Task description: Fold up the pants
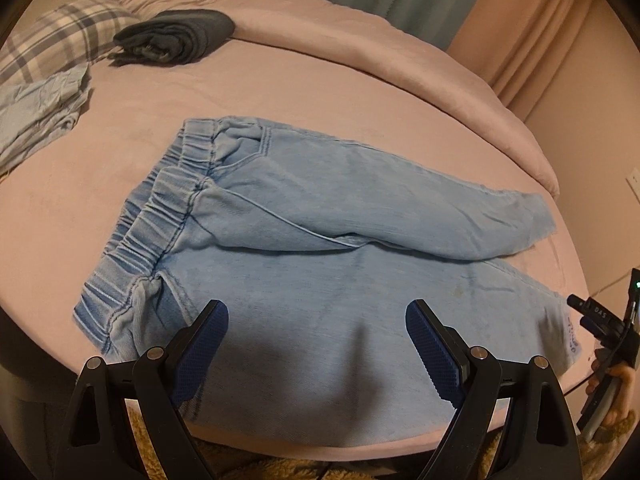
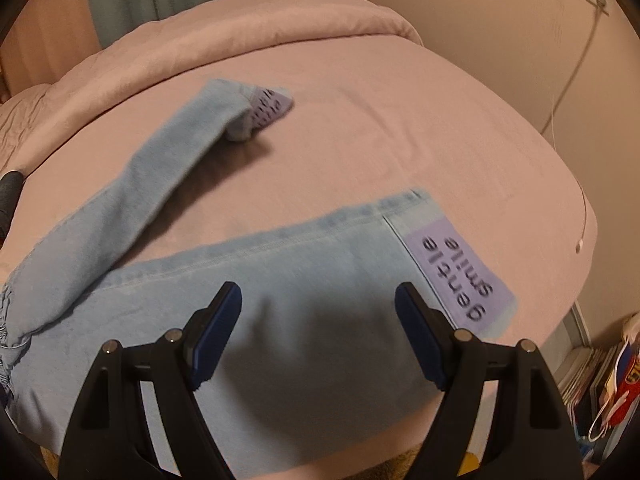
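right under my left gripper [image 1: 316, 320] is the near leg of the pants [image 1: 320, 240], and its two fingers stand wide apart with nothing between them. my right gripper [image 2: 318, 300] is the same, wide apart and empty, hanging over the near leg close to the cuff end.

the biggest thing is the pink bed [image 1: 280, 92]. the pants lie flat on it, close to the near edge. the waistband [image 1: 160, 208] is on the left. the two legs run to the right and spread apart, so i see bare sheet between them. the far leg [image 2: 160, 168] goes off at a slant, and its cuff [image 2: 264, 108] is curled over. the near leg ends in a purple patch [image 2: 456, 276] with words on it.

i think no fold is made yet. to do this well, i should pinch the near edge, left by the waistband and right by the patch. then i lift both together and lay the near leg right on top of the far one. the far leg looks crooked, so it may need pulling straight first.
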